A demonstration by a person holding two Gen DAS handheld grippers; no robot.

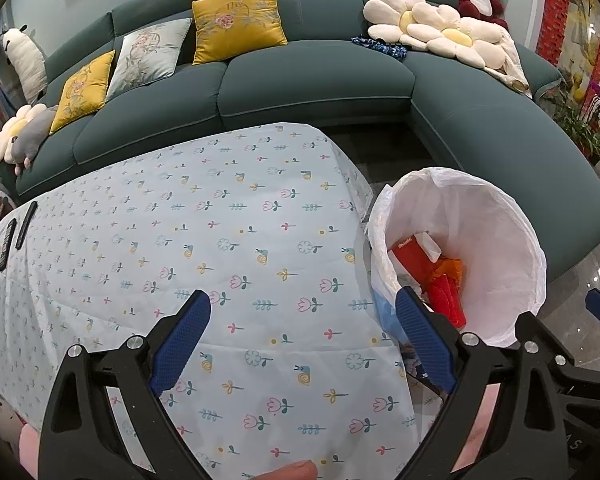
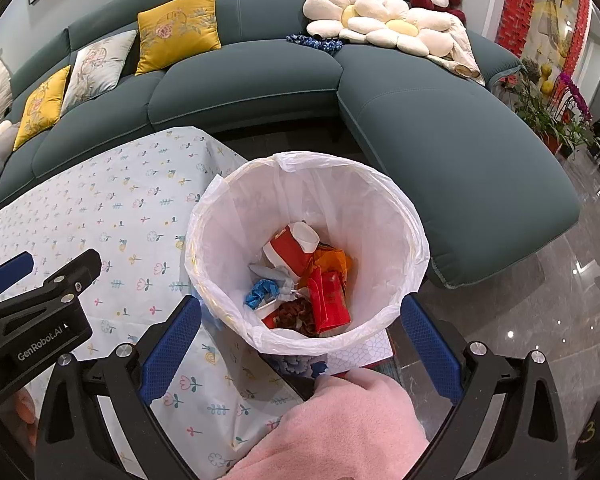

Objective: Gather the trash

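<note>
A waste bin lined with a white plastic bag (image 2: 380,216) stands on the floor off the table's right corner; the same bin (image 1: 500,216) shows at the right of the left wrist view. Inside lie red cartons (image 2: 328,296), an orange wrapper (image 2: 332,260), a blue scrap (image 2: 262,290) and brown bits (image 2: 296,314). My right gripper (image 2: 300,344) hangs open above the bin's near rim, nothing between its fingers. My left gripper (image 1: 302,340) is open over the table's flower-print cloth (image 1: 220,240), holding nothing. The left gripper's body (image 2: 32,312) shows at the left of the right wrist view.
A dark green corner sofa (image 1: 316,76) with cushions and plush toys wraps behind the table and bin. Dark remote-like items (image 1: 16,232) lie at the table's far left edge. A pink sleeve (image 2: 340,432) is below the right gripper. Potted flowers (image 2: 560,112) stand at far right on a glossy floor.
</note>
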